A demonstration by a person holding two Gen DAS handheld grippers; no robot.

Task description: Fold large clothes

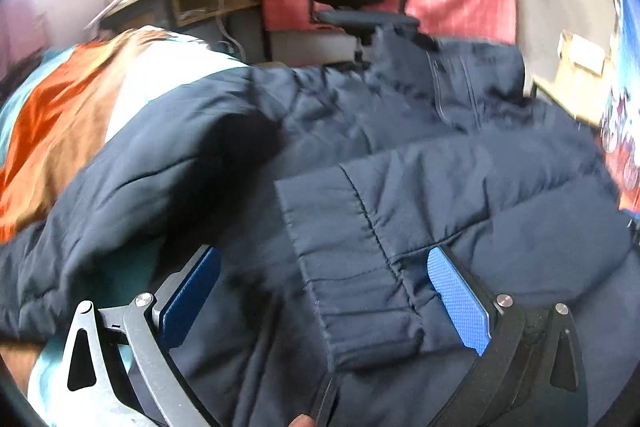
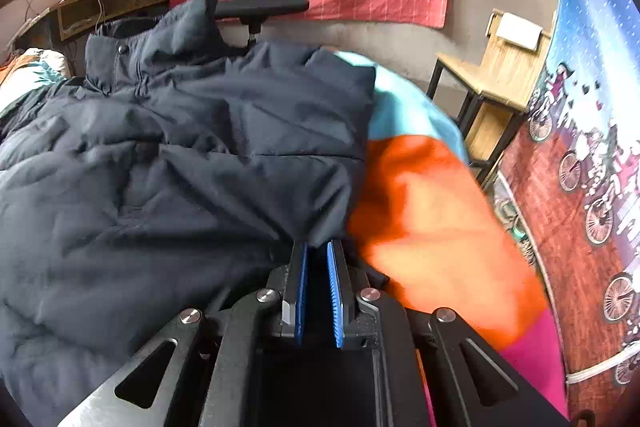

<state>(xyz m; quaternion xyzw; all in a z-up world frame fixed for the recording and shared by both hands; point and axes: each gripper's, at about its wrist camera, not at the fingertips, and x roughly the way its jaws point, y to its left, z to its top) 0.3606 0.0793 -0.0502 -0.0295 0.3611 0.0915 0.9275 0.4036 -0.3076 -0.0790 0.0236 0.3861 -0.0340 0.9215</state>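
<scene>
Right claw (image 2: 318,259) was pinched shut on the jacket (image 2: 168,155) edge, right at its tips. Jacket sprawled across the bed (image 2: 432,211), collar far end. Left claw (image 1: 324,291) hung wide open, straddling the sleeve cuff (image 1: 348,267), not gripping.

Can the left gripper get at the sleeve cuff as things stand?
Probably yes: the left gripper is open, and the sleeve cuff of the navy jacket already lies between its fingers, nothing covering it.
</scene>
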